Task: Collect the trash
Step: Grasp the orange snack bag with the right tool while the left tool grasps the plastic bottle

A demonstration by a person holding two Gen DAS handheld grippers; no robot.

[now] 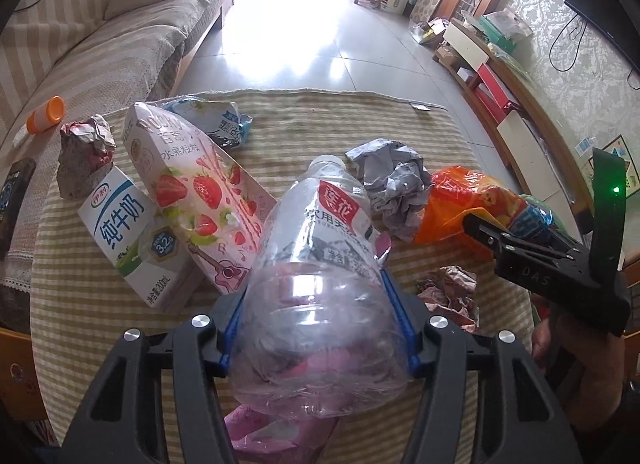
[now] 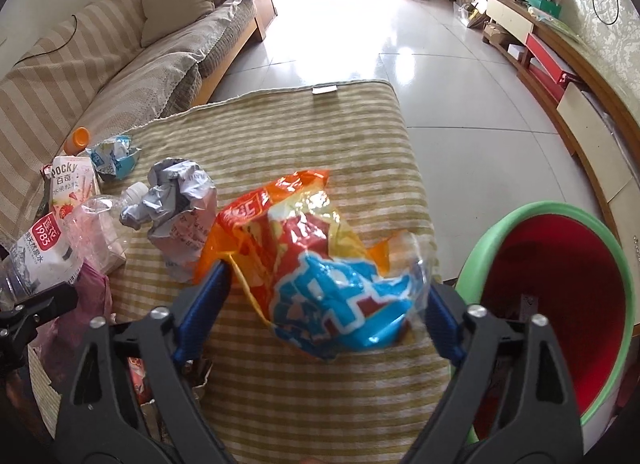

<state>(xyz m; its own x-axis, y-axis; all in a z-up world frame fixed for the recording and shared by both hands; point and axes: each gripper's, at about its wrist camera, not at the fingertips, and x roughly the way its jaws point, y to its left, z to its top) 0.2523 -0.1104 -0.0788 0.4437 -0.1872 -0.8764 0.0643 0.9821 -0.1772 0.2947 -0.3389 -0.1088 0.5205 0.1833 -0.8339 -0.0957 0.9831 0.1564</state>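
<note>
The left tool (image 1: 316, 328) has its blue pads pressed against the ribbed sides of a clear, crinkled plastic bottle (image 1: 320, 284) lying on the striped woven cloth of the counter (image 2: 304, 136). The right tool (image 2: 324, 304) clasps a glossy orange-and-blue snack wrapper (image 2: 316, 264) just beside the smooth red bin with its green rim (image 2: 560, 284)
</note>
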